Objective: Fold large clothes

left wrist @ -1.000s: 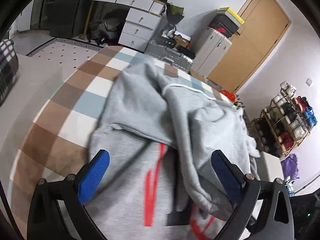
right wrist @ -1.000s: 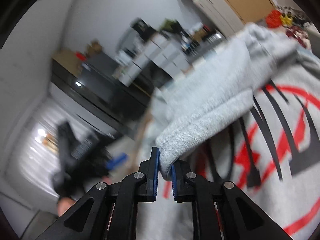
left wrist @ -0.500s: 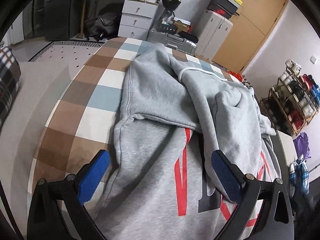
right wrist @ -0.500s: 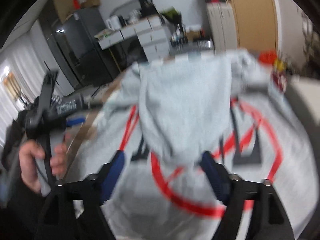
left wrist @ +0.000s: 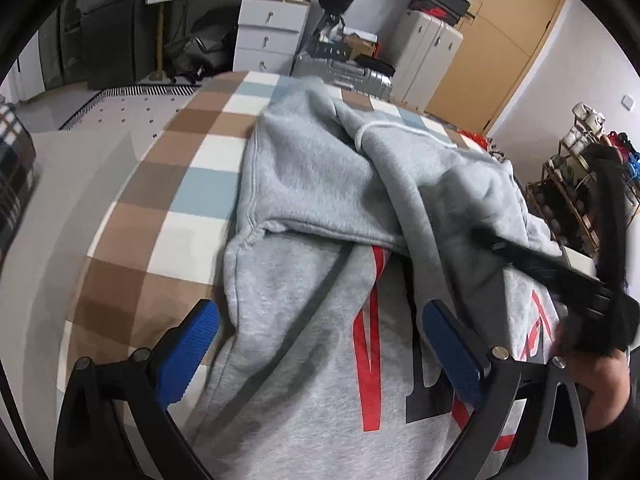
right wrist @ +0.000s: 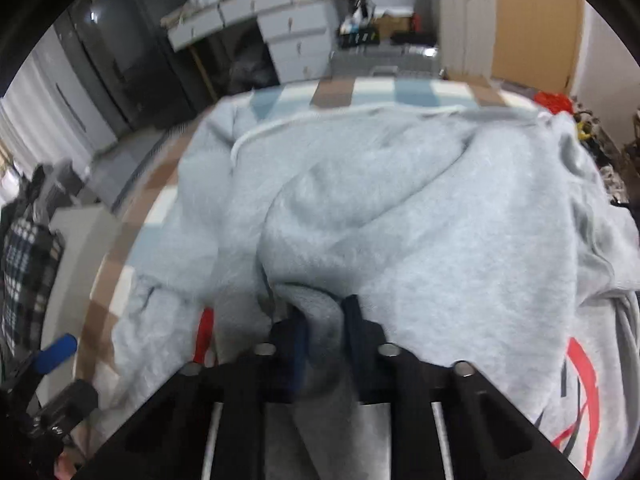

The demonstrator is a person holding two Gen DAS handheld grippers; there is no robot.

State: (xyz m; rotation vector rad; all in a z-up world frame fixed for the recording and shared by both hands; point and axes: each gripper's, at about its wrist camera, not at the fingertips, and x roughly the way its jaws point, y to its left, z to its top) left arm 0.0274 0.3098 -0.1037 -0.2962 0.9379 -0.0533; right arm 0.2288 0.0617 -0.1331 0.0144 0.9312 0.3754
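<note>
**Now: grey hoodie on the checked surface, right tongs pinching a fold**

Seen from the left wrist, the left gripper (left wrist: pixel 318 350) hangs over the near part of the grey hoodie (left wrist: pixel 320 184), its blue pads (left wrist: pixel 188 354) spread wide with nothing between them. The hoodie lies on a checked cloth (left wrist: pixel 172 196) of brown, white and pale blue squares. A sleeve (left wrist: pixel 436 216) is folded across the chest, partly covering the red and dark print (left wrist: pixel 370 360). A white drawstring (left wrist: pixel 396 130) runs along the hood edge at the far end. At the right edge of this view the right gripper (left wrist: pixel 516 256) reaches in low over the garment, its tips hidden in the grey fabric. Behind the bed stand a white drawer unit (left wrist: pixel 268 36), a silver suitcase (left wrist: pixel 352 76) and a wooden door (left wrist: pixel 504 44); a shoe rack (left wrist: pixel 576 184) sits at the far right.

Seen from the right wrist, which is somewhat blurred, the right gripper (right wrist: pixel 322 322) has its fingers drawn close on a bunched fold of the sleeve (right wrist: pixel 316 304), the grey cloth squeezed between them. The hoodie (right wrist: pixel 440 208) fills most of the view, the red print (right wrist: pixel 580 384) showing at lower right. The left gripper (right wrist: pixel 56 354) appears at lower left, beside the edge of the checked cloth (right wrist: pixel 124 272).
</note>
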